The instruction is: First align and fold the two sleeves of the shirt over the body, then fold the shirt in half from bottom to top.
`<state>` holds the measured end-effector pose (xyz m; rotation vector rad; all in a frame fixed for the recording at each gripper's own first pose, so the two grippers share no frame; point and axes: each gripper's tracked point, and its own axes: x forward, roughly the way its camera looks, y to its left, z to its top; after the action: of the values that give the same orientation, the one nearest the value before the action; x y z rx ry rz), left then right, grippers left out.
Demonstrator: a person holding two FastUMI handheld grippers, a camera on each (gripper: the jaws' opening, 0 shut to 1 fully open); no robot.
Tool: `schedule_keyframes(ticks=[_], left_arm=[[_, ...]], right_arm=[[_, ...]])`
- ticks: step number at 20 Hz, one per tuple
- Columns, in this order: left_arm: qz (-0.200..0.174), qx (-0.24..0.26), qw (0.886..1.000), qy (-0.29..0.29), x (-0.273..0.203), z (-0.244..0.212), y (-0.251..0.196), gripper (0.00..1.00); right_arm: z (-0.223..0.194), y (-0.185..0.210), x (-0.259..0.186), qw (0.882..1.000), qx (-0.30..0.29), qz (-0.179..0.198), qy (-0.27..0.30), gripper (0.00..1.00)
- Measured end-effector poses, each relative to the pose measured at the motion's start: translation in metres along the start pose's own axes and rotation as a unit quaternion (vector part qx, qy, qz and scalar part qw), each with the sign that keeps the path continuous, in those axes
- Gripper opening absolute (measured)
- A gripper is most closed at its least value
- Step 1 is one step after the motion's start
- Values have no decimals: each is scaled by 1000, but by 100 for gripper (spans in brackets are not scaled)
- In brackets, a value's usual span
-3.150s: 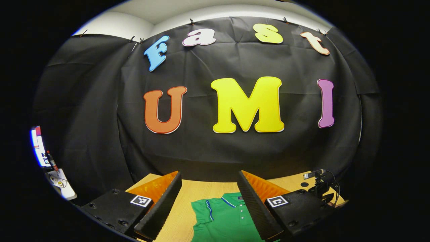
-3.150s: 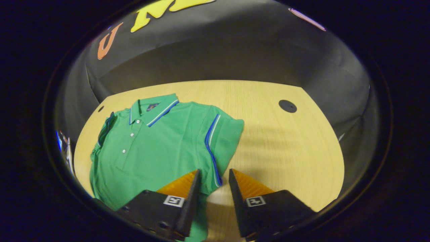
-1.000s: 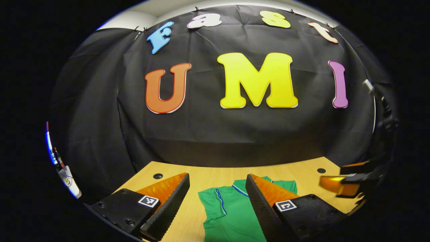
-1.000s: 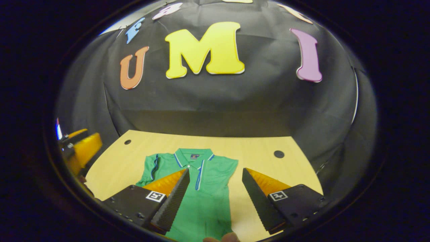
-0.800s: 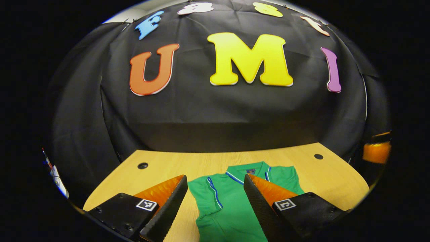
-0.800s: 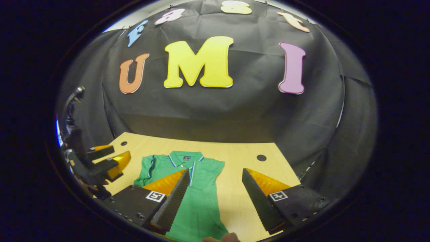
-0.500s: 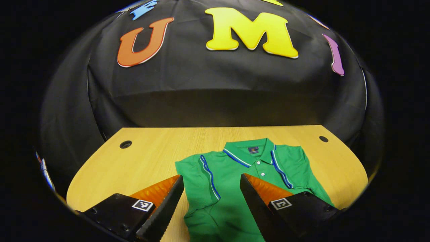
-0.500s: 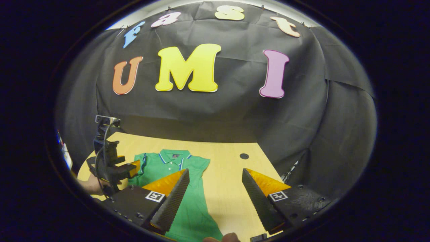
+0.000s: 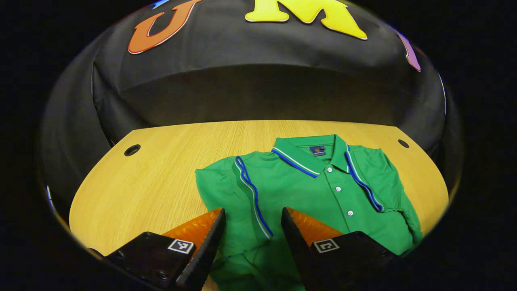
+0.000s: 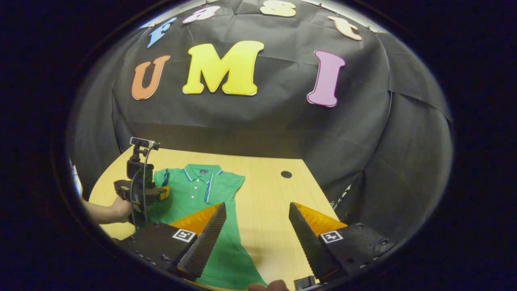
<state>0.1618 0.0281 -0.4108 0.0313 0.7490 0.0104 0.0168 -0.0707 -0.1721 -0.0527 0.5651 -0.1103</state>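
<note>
I see the green shirt lying flat on the wooden tabletop, collar toward the black cloth wall, buttons facing up.

1. Left tongs: I hold them low over the shirt with the jaws spread. The blue-striped sleeve on that side lies between the two fingers; I cannot tell whether either finger touches the fabric.
2. Right tongs: jaws spread, nothing between them but bare tabletop. They stand near the shirt's lower part, with one finger over the green fabric in the right gripper view.
3. In the right gripper view, the left tongs hang over the shirt's far sleeve, held by a hand.

The opposite sleeve lies folded in over the body. Dark round holes sit near the tabletop's far corners.
</note>
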Motion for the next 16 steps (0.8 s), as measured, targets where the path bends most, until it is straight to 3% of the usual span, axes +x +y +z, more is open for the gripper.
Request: schedule_keyframes(ticks=[2, 4, 5, 6, 7, 10, 11, 16], left_arm=[[-3, -5, 1000, 9, 4, -5, 0, 89], [-3, -3, 1000, 15, 7, -8, 3, 75], [0, -3, 1000, 11, 7, -5, 5, 60], [6, 0, 1000, 6, 7, -2, 8, 53], [5, 2, 1000, 2, 6, 1, 8, 35], [8, 7, 1000, -4, 2, 8, 14, 17], [-3, 2, 1000, -3, 0, 9, 10, 6], [-12, -18, 1000, -19, -17, 40, 11, 5]], right_arm=[[-2, 1, 4, 1000, 6, 2, 5, 97], [-4, 4, 9, 1000, 4, 4, 10, 95], [-4, 4, 10, 1000, 2, 5, 11, 96], [-4, 3, 12, 1000, 1, 4, 11, 95], [-4, 5, 14, 1000, 0, 5, 11, 97], [-4, 7, 17, 1000, 2, 8, 14, 95], [-2, 8, 18, 1000, 3, 9, 13, 97], [4, 15, 20, 1000, 5, 20, 3, 96]])
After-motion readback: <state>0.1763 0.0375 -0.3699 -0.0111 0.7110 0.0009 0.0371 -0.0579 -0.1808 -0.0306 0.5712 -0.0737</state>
